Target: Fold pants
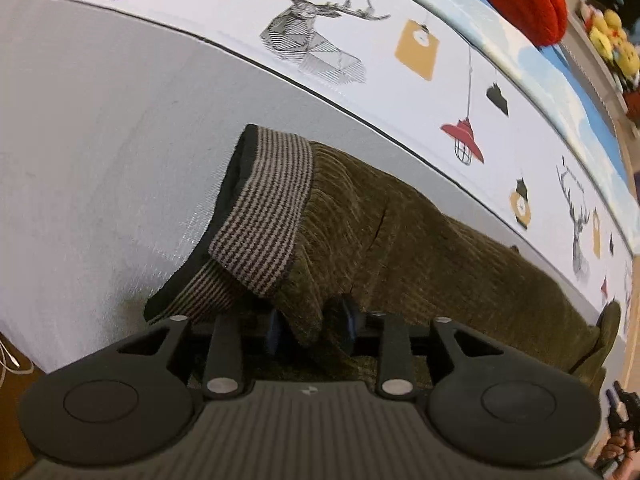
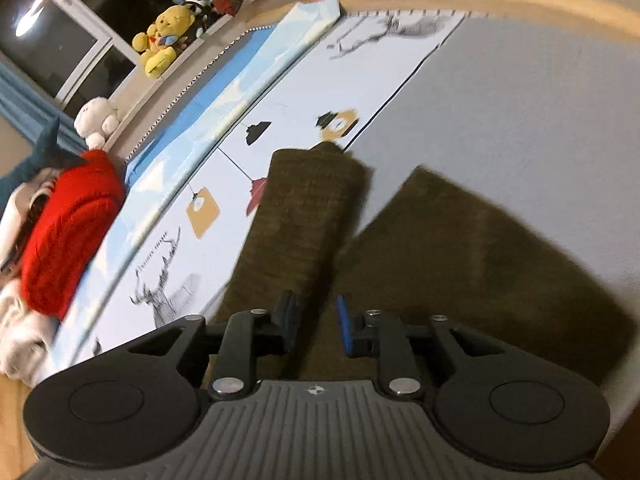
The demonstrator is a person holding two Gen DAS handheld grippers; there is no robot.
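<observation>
**Corduroy pants on the bed, one gripper holding**

I see the olive-green ribbed corduroy pants point(image 1: 400, 236) lying on the grey woven bed cover point(image 1: 100, 140), near the black-piped edge where a white sheet printed with deer and lamps point(image 1: 360, 52) begins. The waistband point(image 1: 264, 208) is a knit of fine brown-and-tan stripes, turned outward. My left gripper point(image 1: 310, 326) pinches a fold of corduroy just below that band. My right gripper point(image 2: 318, 326) stands parted above the two pant legs, which spread apart; nothing sits between its blue pads point(image 2: 344, 328). A red knitted garment point(image 2: 68, 232) lies near the bed's far edge.
</observation>
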